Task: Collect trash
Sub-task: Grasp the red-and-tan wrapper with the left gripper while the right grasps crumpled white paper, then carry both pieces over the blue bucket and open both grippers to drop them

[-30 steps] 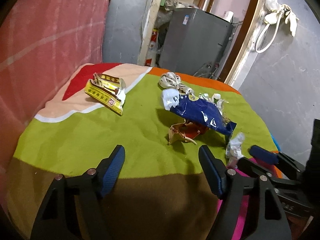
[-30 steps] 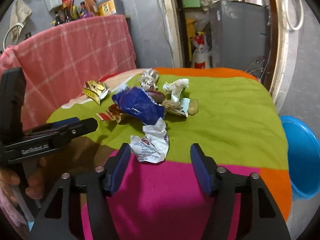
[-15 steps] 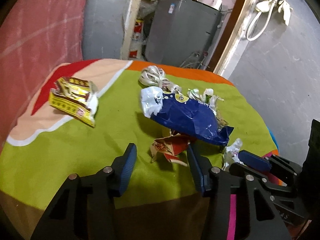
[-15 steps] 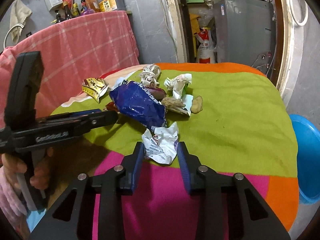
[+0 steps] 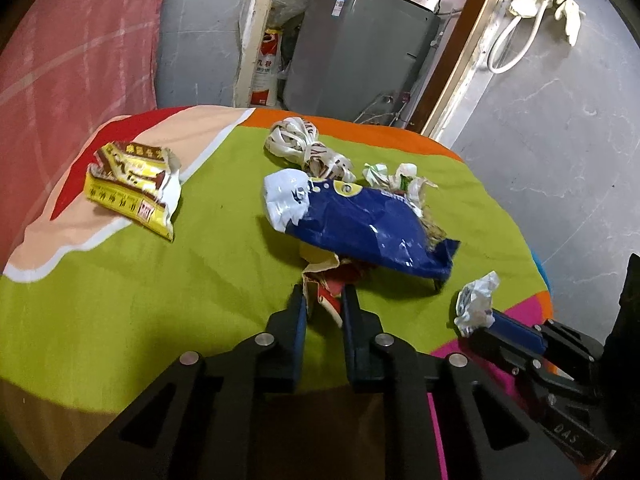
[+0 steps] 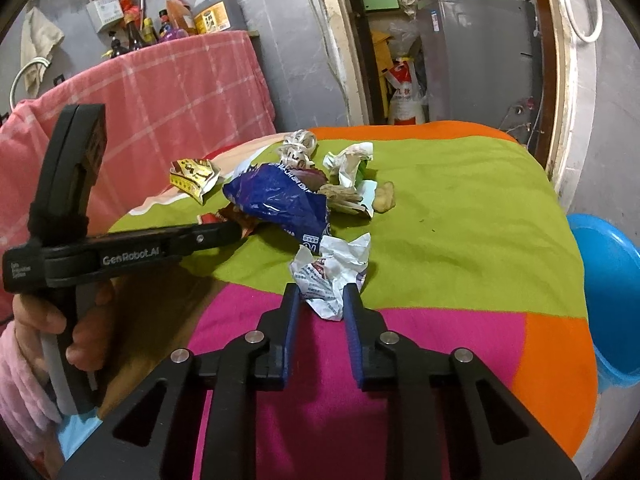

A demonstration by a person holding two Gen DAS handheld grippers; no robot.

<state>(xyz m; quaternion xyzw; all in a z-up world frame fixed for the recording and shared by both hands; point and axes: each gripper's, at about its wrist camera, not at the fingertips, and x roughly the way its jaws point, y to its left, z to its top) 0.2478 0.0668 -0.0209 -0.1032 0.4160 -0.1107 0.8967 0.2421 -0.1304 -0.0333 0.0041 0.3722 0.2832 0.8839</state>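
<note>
Lying at the far left of the multicoloured cloth (image 5: pixel 120 280) in the left wrist view is a torn yellow snack packet (image 5: pixel 132 190), well apart from the main heap. Further right, a knotted white plastic strip (image 5: pixel 304 148) sits at the back, with a blue foil bag (image 5: pixel 368 228) in front of it and crumpled white and green paper scraps (image 5: pixel 400 174) just beside the bag's far edge. A red and tan wrapper (image 5: pixel 324 280) pokes out from under the near side of the blue bag, and the left gripper (image 5: pixel 323 294) has just been closing on it: its blue pads now pinch the wrapper's near end, with only the wrapper's thickness between them. To the right, near the line between green and pink cloth, a crumpled white printed paper (image 6: pixel 332 272) lies by itself; the right gripper (image 6: pixel 318 296) has likewise just been narrowing, and in the right wrist view its pads press on the lower edge of that paper. In the same view a hand (image 6: pixel 80 332) in a pink sleeve grips the left tool's handle at the left, a small tan scrap (image 6: pixel 386 196) rests right of the heap, and a blue plastic basin (image 6: pixel 612 292) stands beyond the cloth's right edge.
</note>
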